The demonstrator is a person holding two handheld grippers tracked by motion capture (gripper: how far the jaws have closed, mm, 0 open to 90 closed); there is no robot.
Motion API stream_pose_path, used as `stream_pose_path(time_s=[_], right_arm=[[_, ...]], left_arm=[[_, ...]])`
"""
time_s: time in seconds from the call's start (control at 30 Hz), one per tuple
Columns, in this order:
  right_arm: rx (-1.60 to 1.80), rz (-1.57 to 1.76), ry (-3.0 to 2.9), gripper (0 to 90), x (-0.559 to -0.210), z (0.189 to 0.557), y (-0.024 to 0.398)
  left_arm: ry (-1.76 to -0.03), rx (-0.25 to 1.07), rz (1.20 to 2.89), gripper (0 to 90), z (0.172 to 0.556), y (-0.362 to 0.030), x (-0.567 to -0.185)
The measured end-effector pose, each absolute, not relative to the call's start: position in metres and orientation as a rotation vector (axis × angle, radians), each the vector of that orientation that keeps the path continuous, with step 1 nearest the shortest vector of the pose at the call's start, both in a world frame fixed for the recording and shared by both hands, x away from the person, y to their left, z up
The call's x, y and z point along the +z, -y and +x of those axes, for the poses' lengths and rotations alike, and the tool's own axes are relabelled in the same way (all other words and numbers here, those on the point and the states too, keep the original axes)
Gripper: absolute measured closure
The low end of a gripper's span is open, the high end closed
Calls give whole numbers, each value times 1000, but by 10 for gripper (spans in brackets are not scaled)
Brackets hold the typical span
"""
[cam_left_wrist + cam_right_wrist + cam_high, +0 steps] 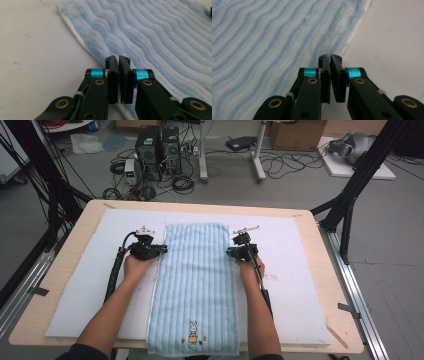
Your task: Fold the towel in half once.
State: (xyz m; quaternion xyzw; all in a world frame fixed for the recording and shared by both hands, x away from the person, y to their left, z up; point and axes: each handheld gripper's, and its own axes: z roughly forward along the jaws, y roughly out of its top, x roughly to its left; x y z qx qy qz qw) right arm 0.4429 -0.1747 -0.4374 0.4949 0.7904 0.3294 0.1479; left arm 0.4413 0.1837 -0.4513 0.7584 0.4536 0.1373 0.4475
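Cables and computer towers crowd the floor behind a wooden table topped with a white mat. Left gripper: jaws pressed together, the towel's white-backed left edge pinched between them. Right gripper: jaws clamped on the opposite edge. Both hands sit at the towel's long sides, about a third of the way down. That towel lies flat down the mat's middle, pale blue, fluffy, ribbed in wavy lengthwise stripes, a small rabbit motif near its close end, which hangs just over the table's front.
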Motion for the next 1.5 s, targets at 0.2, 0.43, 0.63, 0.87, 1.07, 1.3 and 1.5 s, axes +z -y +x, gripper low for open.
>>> stream_pose_path(time_s=[0.2,0.43,0.63,0.87,1.07,1.3,1.5], right_arm=[[1050,1454,-2164,867,-426,455,179],[1150,1493,-2137,867,-424,452,186],[1201,1466,-2144,867,-416,442,189],[1259,1433,-2180,867,-416,424,197],[1292,1398,-2186,867,-412,410,203],[1328,1377,-2184,865,-409,396,208],[1382,1357,-2167,865,-405,383,213]], left_arm=[[-1144,271,1680,860,455,-195,-443],[-1120,197,1622,859,453,-201,-441],[-1057,199,1628,859,441,-204,-429],[-1002,202,1670,859,424,-205,-427],[-944,210,1690,859,412,-205,-419],[-887,216,1696,859,398,-203,-409],[-864,213,1693,859,384,-205,-410]])
